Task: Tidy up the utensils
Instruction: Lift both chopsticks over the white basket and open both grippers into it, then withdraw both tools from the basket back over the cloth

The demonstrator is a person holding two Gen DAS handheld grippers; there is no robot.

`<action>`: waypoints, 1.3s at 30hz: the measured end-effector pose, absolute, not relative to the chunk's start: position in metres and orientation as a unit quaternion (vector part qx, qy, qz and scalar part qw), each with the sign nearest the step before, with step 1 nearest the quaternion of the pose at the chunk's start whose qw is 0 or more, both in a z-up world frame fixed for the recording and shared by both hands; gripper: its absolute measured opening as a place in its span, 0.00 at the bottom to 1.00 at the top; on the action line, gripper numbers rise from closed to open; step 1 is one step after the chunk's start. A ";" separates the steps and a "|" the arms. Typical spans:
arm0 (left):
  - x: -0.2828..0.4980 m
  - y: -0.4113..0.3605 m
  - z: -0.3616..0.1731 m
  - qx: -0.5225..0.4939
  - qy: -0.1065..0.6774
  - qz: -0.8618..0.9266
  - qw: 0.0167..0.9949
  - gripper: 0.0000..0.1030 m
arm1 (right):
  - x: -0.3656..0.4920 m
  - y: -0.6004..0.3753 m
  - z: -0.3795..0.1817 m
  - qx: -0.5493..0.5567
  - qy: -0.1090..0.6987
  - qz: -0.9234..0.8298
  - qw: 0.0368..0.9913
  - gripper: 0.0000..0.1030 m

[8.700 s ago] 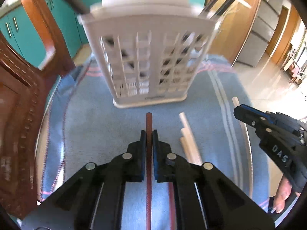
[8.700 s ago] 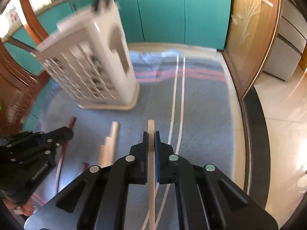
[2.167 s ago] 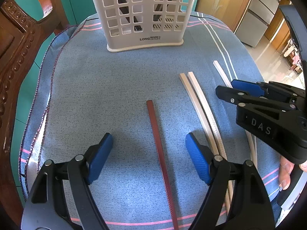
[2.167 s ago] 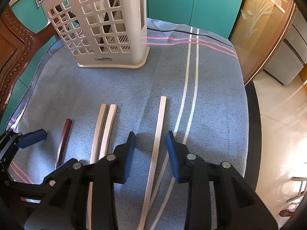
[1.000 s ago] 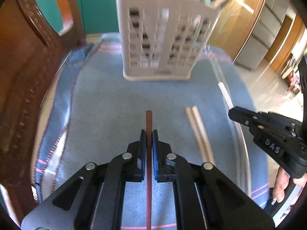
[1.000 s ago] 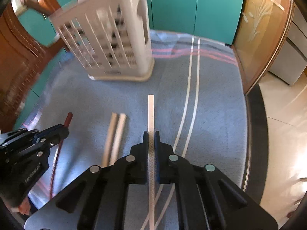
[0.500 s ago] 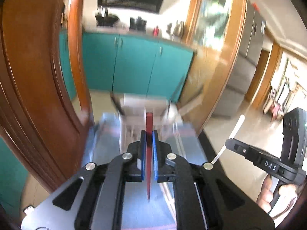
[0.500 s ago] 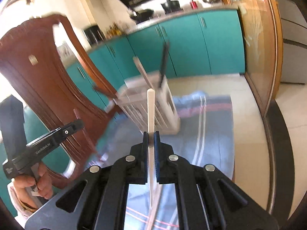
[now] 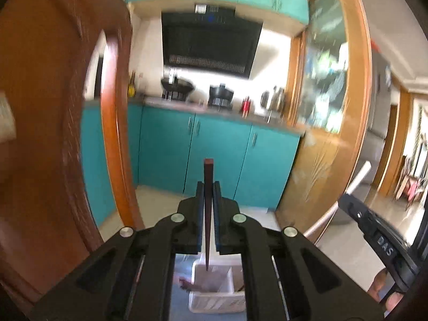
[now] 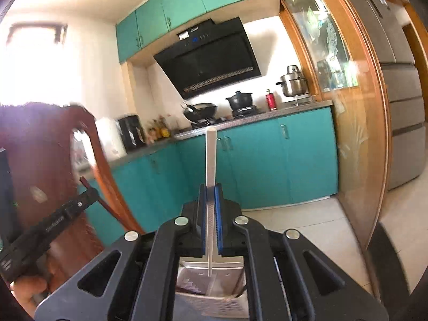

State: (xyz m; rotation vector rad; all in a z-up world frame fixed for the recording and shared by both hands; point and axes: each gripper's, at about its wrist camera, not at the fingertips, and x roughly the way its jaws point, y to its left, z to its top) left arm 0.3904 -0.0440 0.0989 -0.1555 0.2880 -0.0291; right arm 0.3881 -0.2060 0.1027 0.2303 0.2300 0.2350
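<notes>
My left gripper (image 9: 208,187) is shut on a dark red-brown chopstick (image 9: 208,176), held upright with its thin tip over the open top of the white utensil holder (image 9: 214,298) below. My right gripper (image 10: 210,190) is shut on a white chopstick (image 10: 210,157), also upright, its tip over the holder (image 10: 214,302). The right gripper shows at the right of the left wrist view (image 9: 374,230) with the white chopstick (image 9: 355,179). The left gripper shows at the left of the right wrist view (image 10: 88,195).
A carved wooden chair back (image 9: 53,133) stands at the left, also in the right wrist view (image 10: 53,160). Teal cabinets (image 9: 214,155), a stove with pots and a black range hood (image 10: 211,61) lie beyond. A glass-fronted wooden door (image 10: 347,107) is at the right.
Both grippers closed on their chopsticks on the blue cloth, lifted them, and tilted upright. They now hold them tip-down over the holder, higher than half a second ago.
</notes>
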 end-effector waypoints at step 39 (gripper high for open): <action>0.365 -0.124 -0.176 -0.018 0.509 -0.156 0.847 0.36 | 0.406 -0.255 -0.135 0.101 0.461 0.037 0.881 0.36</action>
